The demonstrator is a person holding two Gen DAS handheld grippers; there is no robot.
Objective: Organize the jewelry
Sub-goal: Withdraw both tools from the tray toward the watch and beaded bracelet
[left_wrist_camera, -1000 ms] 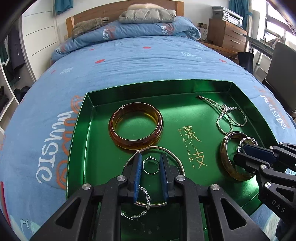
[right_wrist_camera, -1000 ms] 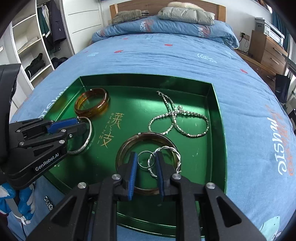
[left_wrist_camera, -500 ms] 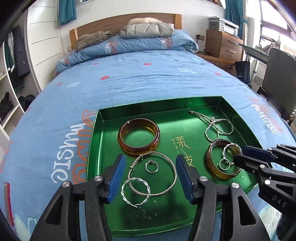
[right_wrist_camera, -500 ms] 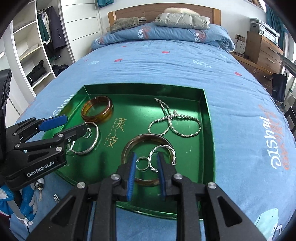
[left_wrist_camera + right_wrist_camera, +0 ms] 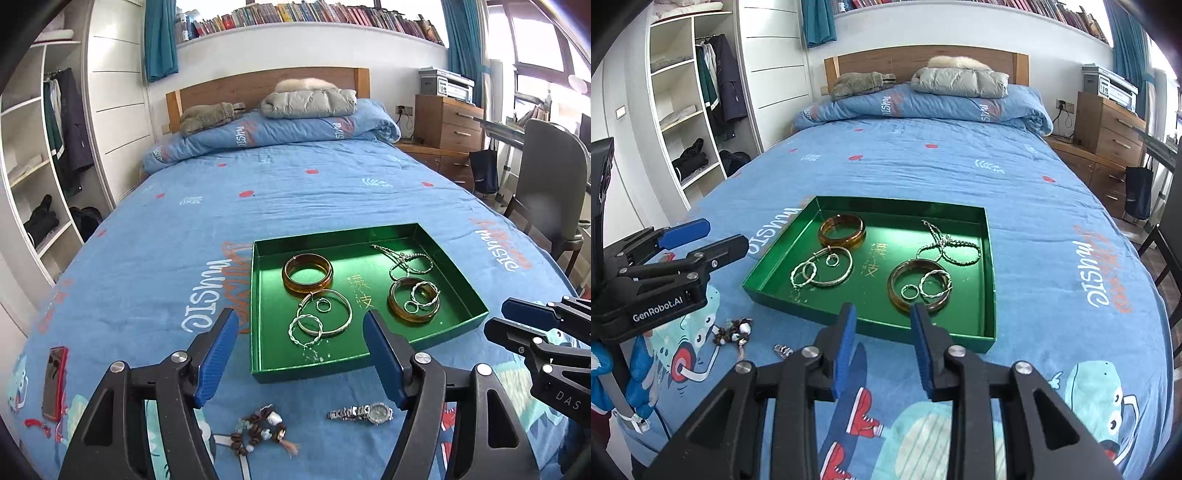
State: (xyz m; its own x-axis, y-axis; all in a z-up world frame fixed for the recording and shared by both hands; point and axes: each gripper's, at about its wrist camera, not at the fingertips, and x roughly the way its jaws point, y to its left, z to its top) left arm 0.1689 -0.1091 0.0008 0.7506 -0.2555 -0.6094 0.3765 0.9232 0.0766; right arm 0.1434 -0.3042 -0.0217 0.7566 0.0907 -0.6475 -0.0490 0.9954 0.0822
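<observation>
A green tray (image 5: 258,314) (image 5: 988,258) lies on the blue bedspread and holds two amber bangles (image 5: 307,274) (image 5: 842,231), a silver bangle (image 5: 341,314), twisted silver rings (image 5: 305,328), small rings and a silver chain (image 5: 408,258) (image 5: 947,243). My left gripper (image 5: 301,321) hovers over the tray's near edge, its jaws opening, nothing between them. My right gripper (image 5: 882,312) is pulled back from the tray's front wall, jaws opening, empty. On the bedspread in front of the tray lie a silver watch (image 5: 364,412) and a bead bracelet (image 5: 260,430) (image 5: 733,330).
A phone in a red case (image 5: 54,382) lies at the left on the bedspread. Pillows and a folded jacket (image 5: 308,101) sit at the headboard. Shelves stand left of the bed; a wooden dresser (image 5: 448,123) and a chair (image 5: 546,199) stand right.
Both grippers have drawn back and up from the tray and let go of the rings they were shut on. The watch and bead bracelet have come into view.
</observation>
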